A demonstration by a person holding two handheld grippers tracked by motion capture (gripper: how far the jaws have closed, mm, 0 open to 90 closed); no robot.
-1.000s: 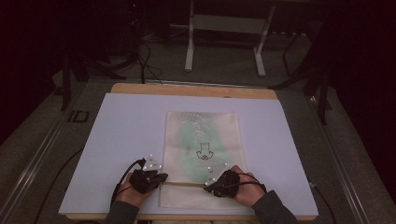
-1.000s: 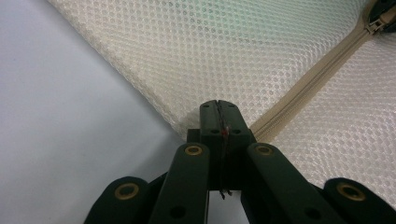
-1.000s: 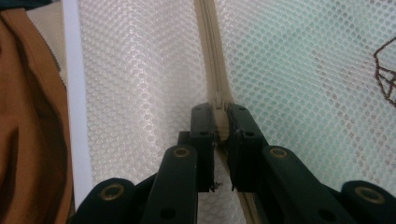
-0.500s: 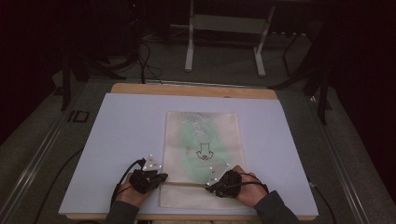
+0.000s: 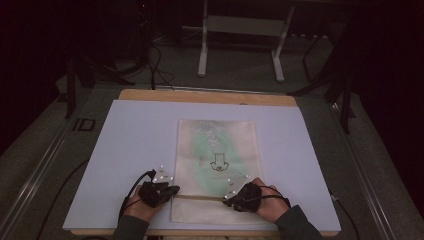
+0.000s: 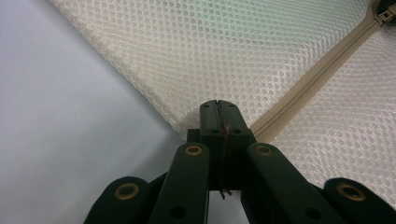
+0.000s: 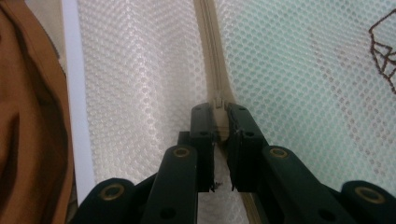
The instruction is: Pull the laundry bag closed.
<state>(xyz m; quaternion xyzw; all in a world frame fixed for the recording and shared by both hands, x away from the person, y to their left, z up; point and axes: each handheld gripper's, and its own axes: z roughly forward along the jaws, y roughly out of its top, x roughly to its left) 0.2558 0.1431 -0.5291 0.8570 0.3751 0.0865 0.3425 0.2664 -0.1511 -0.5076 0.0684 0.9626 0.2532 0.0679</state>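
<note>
A cream mesh zip bag (image 5: 216,150) lies flat on the white board (image 5: 135,150), with a pale green item bearing a dark line drawing (image 5: 218,162) inside it. Its zipper (image 5: 200,197) runs across the near end. My left gripper (image 5: 172,191) is at the zipper's left end, its jaws shut on the bag's edge (image 6: 218,109) beside the zipper tape (image 6: 299,93). My right gripper (image 5: 227,199) is at the zipper's right part, jaws shut on the zipper slider (image 7: 219,116), with the zipper (image 7: 210,56) running on ahead.
The white board covers a wooden table (image 5: 200,96). Beyond the far edge a metal stand (image 5: 240,45) and cables sit on the dark floor. A brown surface (image 7: 28,116) borders the board's near edge in the right gripper view.
</note>
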